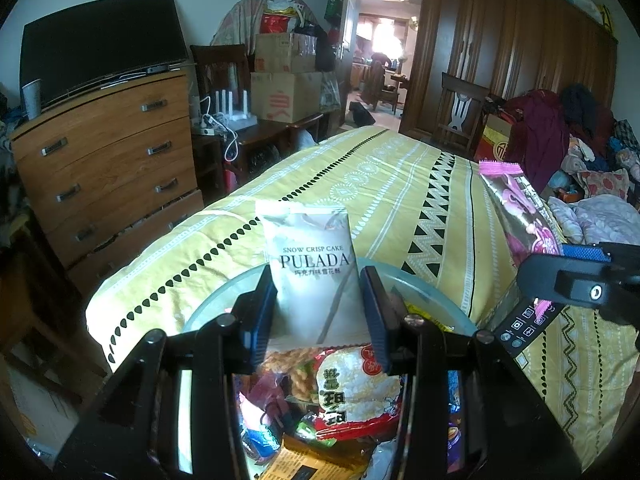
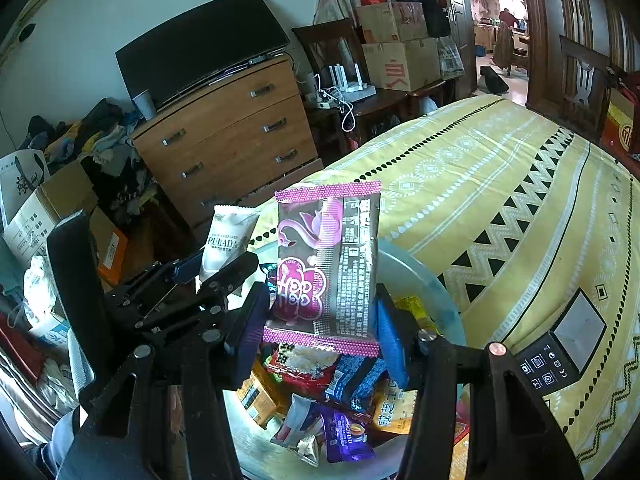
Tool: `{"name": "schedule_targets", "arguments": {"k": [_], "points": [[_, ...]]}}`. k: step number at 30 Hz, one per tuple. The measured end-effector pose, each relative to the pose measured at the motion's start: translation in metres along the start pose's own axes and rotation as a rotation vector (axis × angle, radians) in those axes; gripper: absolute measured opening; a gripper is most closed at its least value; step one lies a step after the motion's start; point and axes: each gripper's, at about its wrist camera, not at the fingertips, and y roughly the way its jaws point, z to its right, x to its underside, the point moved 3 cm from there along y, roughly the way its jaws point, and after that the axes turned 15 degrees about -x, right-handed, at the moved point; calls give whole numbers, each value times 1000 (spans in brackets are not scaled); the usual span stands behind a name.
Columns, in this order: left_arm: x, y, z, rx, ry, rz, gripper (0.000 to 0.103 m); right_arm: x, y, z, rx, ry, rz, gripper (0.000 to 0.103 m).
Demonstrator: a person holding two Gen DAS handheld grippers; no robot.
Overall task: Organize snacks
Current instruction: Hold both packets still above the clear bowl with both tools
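Left fingers pinch white packet | right fingers pinch pink packet

left gripper: i held it tilted downward, jaws clamped on a white packet
right gripper: tilted downward, jaws clamped on a pink packet

The white snack packet reads "SNOW CRISP CAKE" above "PULADA" in dark capitals, with a line of small Chinese characters beneath. The pink and brown packet carries stylised pink lettering I cannot make out and a block of fine print too small to read. A purple packet in the bowl shows "ROUND".
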Motion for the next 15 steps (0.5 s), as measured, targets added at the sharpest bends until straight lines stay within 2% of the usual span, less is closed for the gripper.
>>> {"name": "schedule_targets", "arguments": {"k": [15], "points": [[-2, 7, 16, 7, 13, 3, 42, 0, -9, 5, 14, 13, 9, 55]]}}
